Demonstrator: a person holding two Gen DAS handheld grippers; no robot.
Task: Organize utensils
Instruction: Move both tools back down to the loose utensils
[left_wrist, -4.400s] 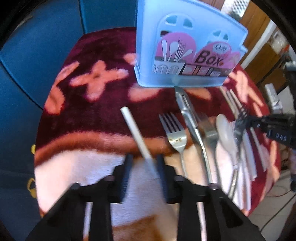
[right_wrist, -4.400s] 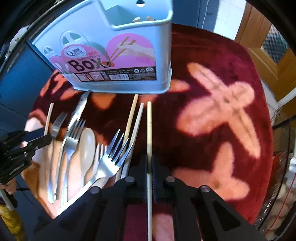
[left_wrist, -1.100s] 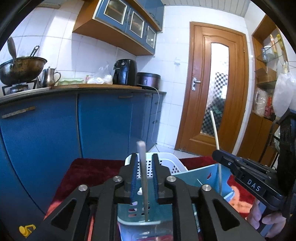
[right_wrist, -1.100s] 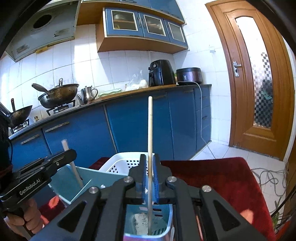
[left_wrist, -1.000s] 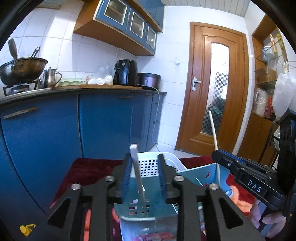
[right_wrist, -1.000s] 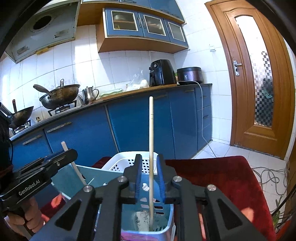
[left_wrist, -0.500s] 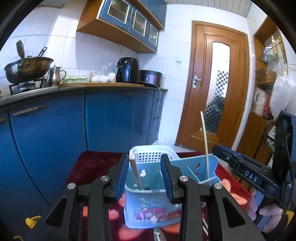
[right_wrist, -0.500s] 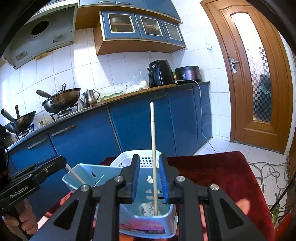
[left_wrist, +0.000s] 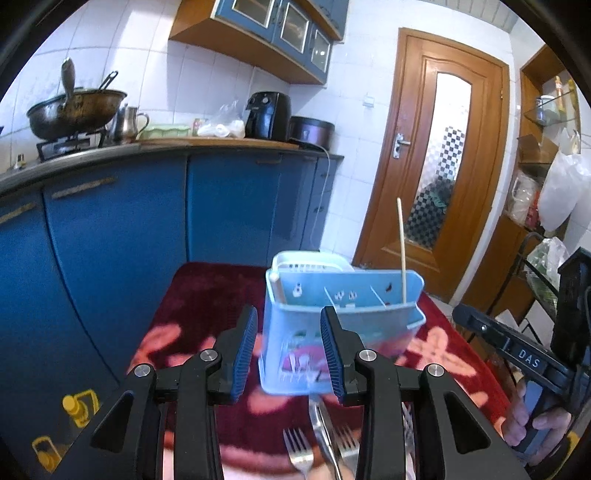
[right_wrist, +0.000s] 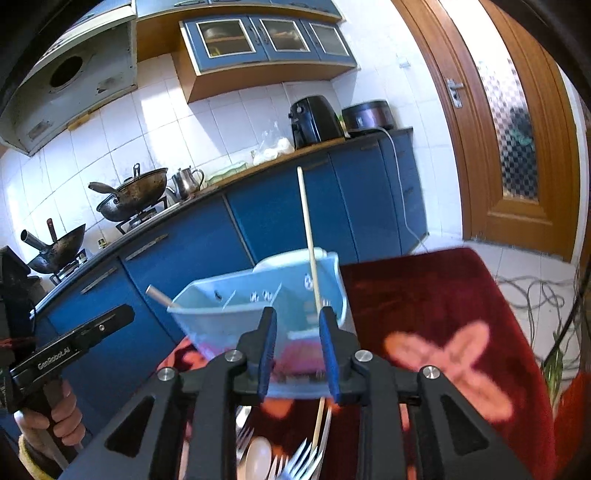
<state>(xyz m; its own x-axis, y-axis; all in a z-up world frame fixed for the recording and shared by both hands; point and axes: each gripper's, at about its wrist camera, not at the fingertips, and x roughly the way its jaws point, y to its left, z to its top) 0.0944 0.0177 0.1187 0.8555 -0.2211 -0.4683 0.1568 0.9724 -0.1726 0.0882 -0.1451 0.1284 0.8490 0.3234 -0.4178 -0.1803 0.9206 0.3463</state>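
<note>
A light blue utensil box (left_wrist: 343, 306) (right_wrist: 258, 306) stands on the dark red flowered cloth (left_wrist: 207, 295). A wooden chopstick (left_wrist: 400, 251) (right_wrist: 306, 229) stands upright in its right end. In its left end a white chopstick (right_wrist: 159, 295) leans outward. My left gripper (left_wrist: 287, 321) is open and empty, a short way in front of the box. My right gripper (right_wrist: 296, 321) is also in front of the box, its jaws opening with nothing between them. Forks and a knife (left_wrist: 321, 443), a spoon (right_wrist: 258, 458) and another chopstick (right_wrist: 319, 421) lie on the cloth near me.
Blue kitchen cabinets (left_wrist: 221, 214) run behind the table, with woks and a kettle on the counter. A wooden door (left_wrist: 443, 155) is at the right. Cables (right_wrist: 535, 291) lie on the floor past the cloth's far right edge. A person's hand (right_wrist: 55, 413) holds each gripper handle.
Both grippers let go of their chopsticks, which now stand in the box. Both have drawn back from the box, which looks smaller and farther away.
</note>
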